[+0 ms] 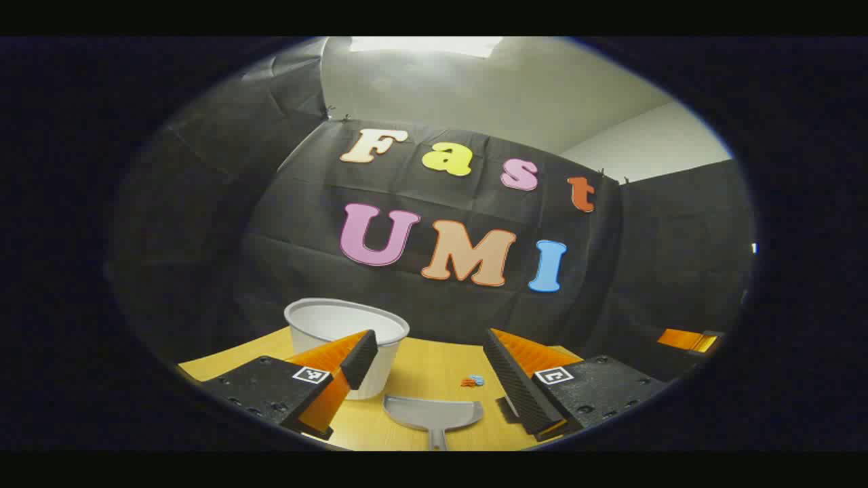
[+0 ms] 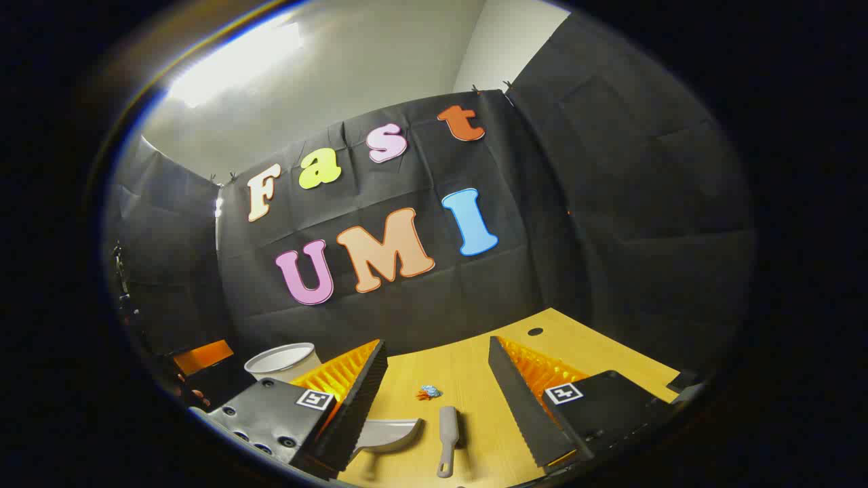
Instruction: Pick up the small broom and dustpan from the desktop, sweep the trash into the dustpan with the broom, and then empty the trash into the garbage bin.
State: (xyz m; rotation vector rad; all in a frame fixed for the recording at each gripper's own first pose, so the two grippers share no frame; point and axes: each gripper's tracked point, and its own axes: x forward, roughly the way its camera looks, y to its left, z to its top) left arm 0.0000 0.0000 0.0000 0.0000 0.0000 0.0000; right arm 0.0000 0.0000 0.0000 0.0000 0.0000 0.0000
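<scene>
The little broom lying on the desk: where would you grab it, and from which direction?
Probably by the handle of the broom. It lies flat on the desk, handle end toward the right tool, which is open above it. The handle is slim enough to fit between the fingers, so come straight down from above, one finger on each side. The dustpan lies beside it.

Black gripper (image 1: 434, 379) bodies — orange-backed ridged jaws, square markers, screws.

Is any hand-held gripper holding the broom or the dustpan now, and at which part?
Nothing is held. The left hand-held gripper and right hand-held gripper are open; the dustpan and broom lie on the desktop.
</scene>
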